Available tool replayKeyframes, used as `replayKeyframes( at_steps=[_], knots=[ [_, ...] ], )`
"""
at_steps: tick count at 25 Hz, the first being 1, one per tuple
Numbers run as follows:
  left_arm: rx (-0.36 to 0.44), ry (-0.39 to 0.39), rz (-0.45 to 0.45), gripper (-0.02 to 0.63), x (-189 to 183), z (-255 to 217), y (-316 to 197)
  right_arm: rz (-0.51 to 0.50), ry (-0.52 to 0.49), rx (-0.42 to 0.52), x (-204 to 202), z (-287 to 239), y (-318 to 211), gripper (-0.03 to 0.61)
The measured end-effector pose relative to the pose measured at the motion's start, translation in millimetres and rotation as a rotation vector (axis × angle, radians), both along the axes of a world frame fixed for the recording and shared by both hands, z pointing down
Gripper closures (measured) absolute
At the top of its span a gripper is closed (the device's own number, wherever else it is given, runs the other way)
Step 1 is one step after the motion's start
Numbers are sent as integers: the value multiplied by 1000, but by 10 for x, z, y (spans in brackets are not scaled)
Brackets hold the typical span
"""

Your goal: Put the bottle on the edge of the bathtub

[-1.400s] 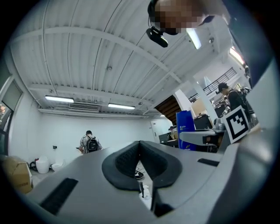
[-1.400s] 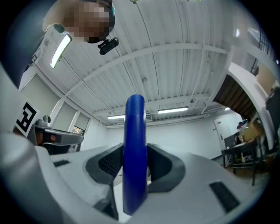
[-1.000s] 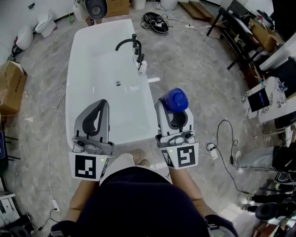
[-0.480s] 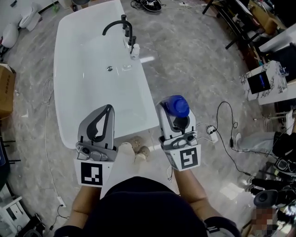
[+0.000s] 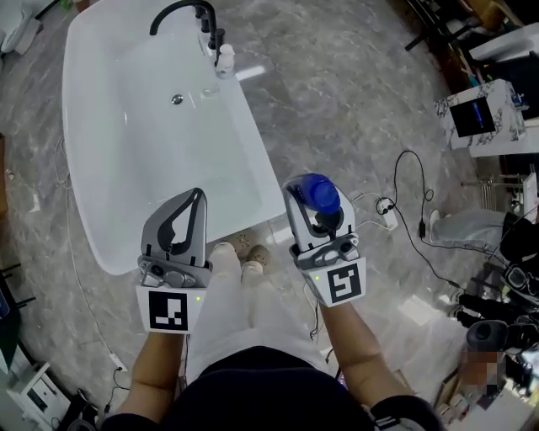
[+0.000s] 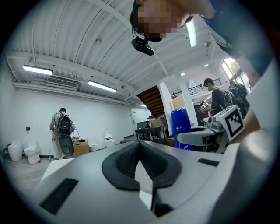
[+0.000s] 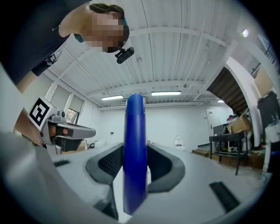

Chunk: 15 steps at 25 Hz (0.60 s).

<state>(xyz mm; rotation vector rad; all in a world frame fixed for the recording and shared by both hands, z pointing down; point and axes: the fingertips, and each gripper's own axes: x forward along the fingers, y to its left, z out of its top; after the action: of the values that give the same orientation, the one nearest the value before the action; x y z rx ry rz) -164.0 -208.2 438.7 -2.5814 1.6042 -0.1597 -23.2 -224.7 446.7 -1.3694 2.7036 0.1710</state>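
Beside the bathtub (image 5: 255, 151), over grey floor (image 5: 337, 109), the right tool (image 5: 316, 204) grips the blue bottle (image 5: 318, 192) upright, ready for placing; the left tool (image 5: 195, 199) is closed and empty.

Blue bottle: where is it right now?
In the head view the blue bottle sits clamped in the right gripper, over the floor just right of the white bathtub's near end.

The bathtub (image 5: 255, 158) stood ahead, faucet (image 5: 180, 10) at its far rim. The left hand-held gripper (image 5: 197, 195) hung over its near end; the bottle (image 5: 317, 192) was right of it, above the floor (image 5: 354, 101).
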Motion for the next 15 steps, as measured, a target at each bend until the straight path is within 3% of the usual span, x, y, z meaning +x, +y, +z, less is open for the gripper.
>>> replayKeyframes(
  at_steps=[7, 15],
  knots=[
    [9, 7, 49, 612, 263, 532, -200, 13, 30, -81, 151, 697, -148, 423],
    [-55, 7, 123, 612, 440, 1228, -248, 7, 67, -160, 140, 1405, -169, 423]
  ],
)
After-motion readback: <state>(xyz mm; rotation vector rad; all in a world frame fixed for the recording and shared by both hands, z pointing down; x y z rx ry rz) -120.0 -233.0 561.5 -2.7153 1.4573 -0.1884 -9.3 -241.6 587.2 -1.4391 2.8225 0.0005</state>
